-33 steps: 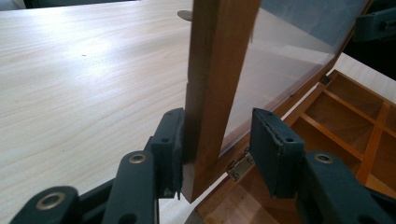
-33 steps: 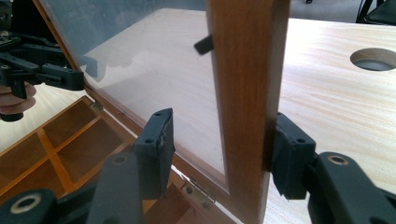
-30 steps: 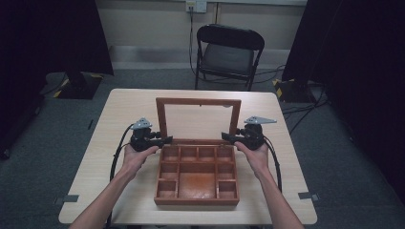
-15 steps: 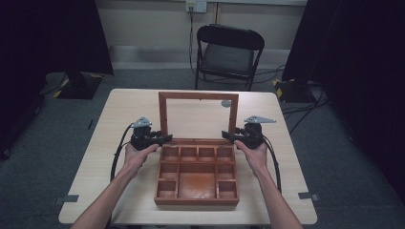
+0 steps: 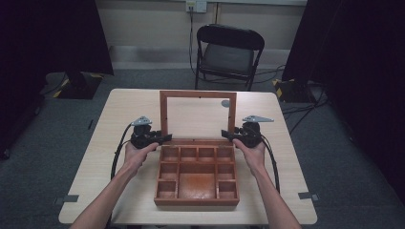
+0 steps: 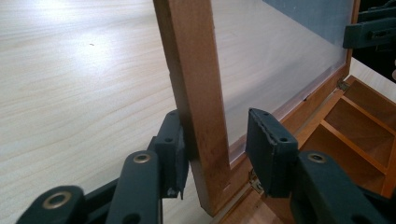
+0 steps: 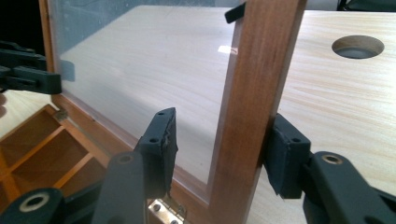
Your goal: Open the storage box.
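Note:
A wooden box (image 5: 196, 202) with several empty compartments sits on the table with its glass-paned lid (image 5: 197, 94) standing upright at the back. My left gripper (image 5: 165, 138) straddles the lid's left rail (image 6: 196, 84) just above the hinge. Its outer pad (image 6: 173, 154) touches the wood and its inner pad (image 6: 266, 149) stands apart from it, so the left gripper (image 6: 219, 140) is open. My right gripper (image 5: 227, 135) straddles the right rail (image 7: 259, 70) the same way. Its outer pad (image 7: 282, 154) rests on the wood and its inner pad (image 7: 161, 144) is well off it, so the right gripper (image 7: 219, 140) is open.
The light wooden table (image 5: 119, 109) has a round cable hole (image 5: 225, 103) behind the lid, on the right. A black folding chair (image 5: 229, 52) stands beyond the far edge. Dark curtains hang at both sides. Bare tabletop lies left, right and behind the box.
The lid has swung further up and back, and its top rail now stands higher and farther from me. Both hands have stayed at the lid's lower corners.

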The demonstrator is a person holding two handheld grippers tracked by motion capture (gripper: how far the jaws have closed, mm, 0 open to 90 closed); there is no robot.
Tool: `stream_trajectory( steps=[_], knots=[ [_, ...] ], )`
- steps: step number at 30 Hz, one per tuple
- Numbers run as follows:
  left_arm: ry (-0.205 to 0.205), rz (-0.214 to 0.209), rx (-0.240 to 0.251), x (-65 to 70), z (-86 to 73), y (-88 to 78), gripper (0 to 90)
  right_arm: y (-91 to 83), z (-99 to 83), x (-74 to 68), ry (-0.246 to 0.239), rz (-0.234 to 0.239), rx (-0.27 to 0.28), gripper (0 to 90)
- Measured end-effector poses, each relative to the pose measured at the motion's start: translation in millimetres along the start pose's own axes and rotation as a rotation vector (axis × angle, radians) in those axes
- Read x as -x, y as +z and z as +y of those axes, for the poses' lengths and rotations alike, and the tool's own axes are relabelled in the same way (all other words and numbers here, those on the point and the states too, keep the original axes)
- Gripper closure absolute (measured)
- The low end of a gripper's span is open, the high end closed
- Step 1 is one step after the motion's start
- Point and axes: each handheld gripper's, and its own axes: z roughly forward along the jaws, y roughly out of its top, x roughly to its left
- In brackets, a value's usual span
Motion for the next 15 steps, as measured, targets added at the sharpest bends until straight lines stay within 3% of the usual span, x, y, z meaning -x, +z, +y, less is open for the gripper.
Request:
stream_trajectory(
  steps=[2, 15],
  knots=[
    [-0.003, -0.009, 0.002, -1.8, 0.0, 0.4, 56.9, 2.7, 1.8, -1.1, -0.008, -0.014, -0.014, 49.0],
    [-0.03, -0.01, -0.004, -7.2, 1.0, 4.7, 53.5, 13.5, 0.2, 4.9, 0.031, 0.004, -0.021, 43.7]
  ],
)
